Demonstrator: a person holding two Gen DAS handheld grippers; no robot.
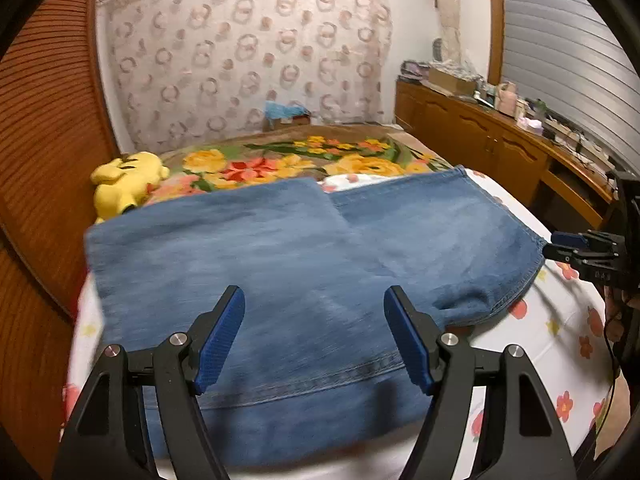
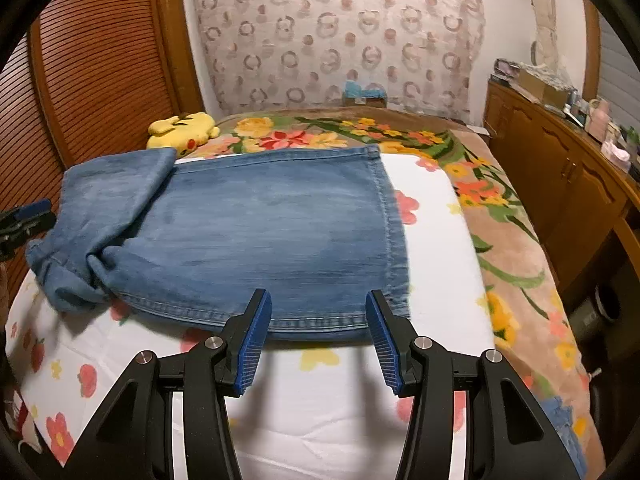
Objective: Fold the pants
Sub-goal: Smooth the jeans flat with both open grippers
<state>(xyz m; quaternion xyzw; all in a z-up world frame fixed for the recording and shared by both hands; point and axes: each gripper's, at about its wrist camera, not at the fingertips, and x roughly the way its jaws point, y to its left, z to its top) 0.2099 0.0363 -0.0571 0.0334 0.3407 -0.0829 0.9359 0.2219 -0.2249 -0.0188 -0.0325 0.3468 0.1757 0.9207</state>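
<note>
On bed [image 2: 436, 216], ctr: 1 pr blue denim pants [image 2: 260, 224], folded flat, bunched at 9 o'clock edge. 1 yellow plush [image 2: 182, 130] at 11. 2 grippers: left gripper [image 1: 314, 334] jaws apart, empty, over pants; right gripper [image 2: 318, 338] jaws apart, empty, at near hem, 6 o'clock.

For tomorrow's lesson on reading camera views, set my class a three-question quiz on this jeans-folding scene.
1. True or false: the left tongs grip the jeans.
2. Which colour is the plush toy past the jeans? A red, B yellow, C green.
3. Fill in: the jeans lie on a white sheet printed with ____.

Key
1. False: both blue pads stand apart with nothing pinched. The right tongs are open too.
2. B.
3. Flowers.
</note>
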